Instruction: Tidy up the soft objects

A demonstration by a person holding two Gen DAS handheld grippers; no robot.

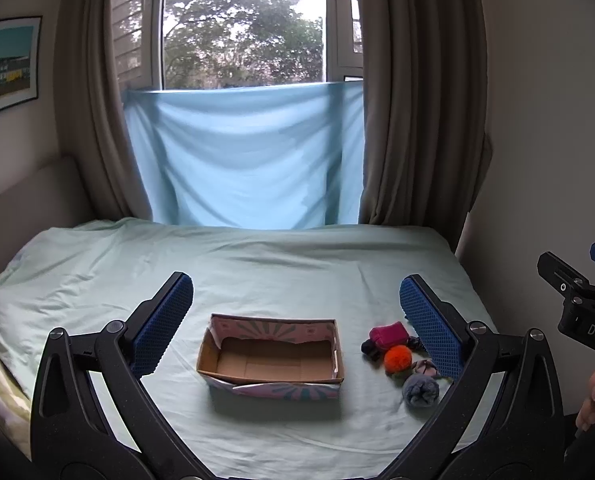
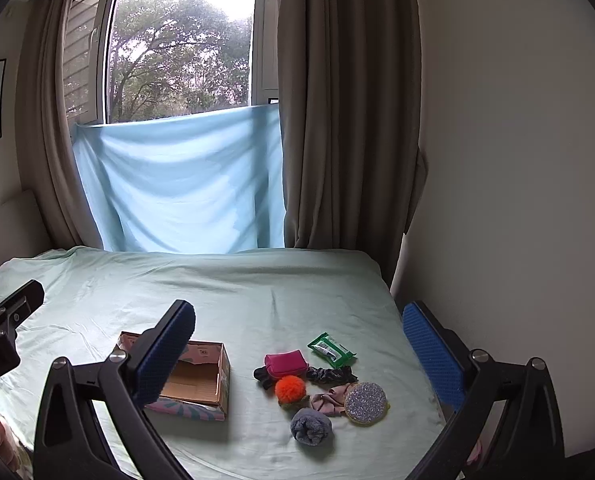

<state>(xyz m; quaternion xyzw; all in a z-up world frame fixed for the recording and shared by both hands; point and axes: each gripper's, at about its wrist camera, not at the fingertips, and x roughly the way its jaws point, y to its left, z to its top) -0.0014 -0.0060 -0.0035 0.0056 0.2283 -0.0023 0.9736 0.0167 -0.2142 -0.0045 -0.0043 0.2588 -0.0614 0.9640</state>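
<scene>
With both the left gripper [image 1: 297, 320] and right gripper [image 2: 299, 350] wide open and empty, you should pinch the light, squashy orange pompom [image 2: 290, 389] across its fluffy middle for the cardboard box [image 2: 221, 376].

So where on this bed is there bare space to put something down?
Bare sheet runs from the box back to the blue cloth, and also in front of the box. It is crowded right of the box, around the orange pompom and glitter disc.
</scene>
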